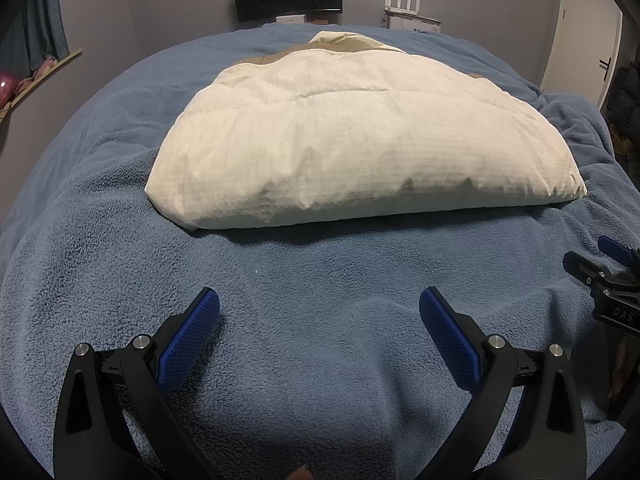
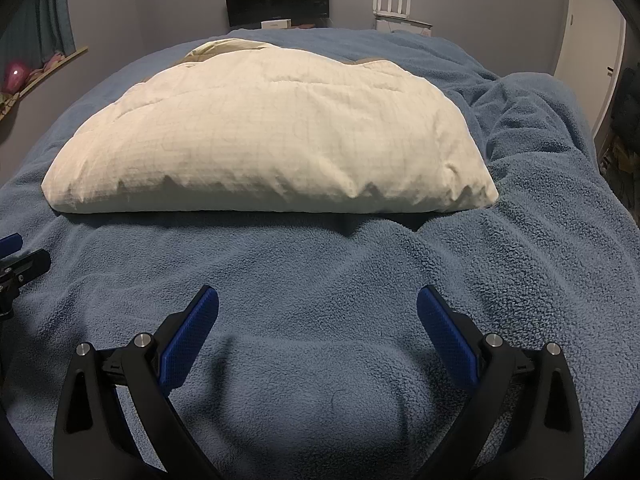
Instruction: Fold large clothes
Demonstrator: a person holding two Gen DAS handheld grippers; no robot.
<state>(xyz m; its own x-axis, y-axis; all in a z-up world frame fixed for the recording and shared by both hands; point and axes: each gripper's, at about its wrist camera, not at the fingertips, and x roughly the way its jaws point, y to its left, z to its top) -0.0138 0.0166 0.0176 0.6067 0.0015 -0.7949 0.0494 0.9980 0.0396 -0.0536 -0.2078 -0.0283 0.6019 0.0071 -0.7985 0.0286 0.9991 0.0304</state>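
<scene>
While both grippers [image 1: 319, 312] [image 2: 318, 310] gape empty, the folded garment [image 1: 360, 140] lies ahead, apart.

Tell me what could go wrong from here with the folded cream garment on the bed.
1. The puffy cream garment looks folded but thick; it may spring open again.
2. The blue blanket under it is loose and wrinkled, so a gripper reaching for the near edge could pinch blanket too.
3. Both the left gripper and the right gripper are open and away from the garment, so nothing holds the fold.
</scene>
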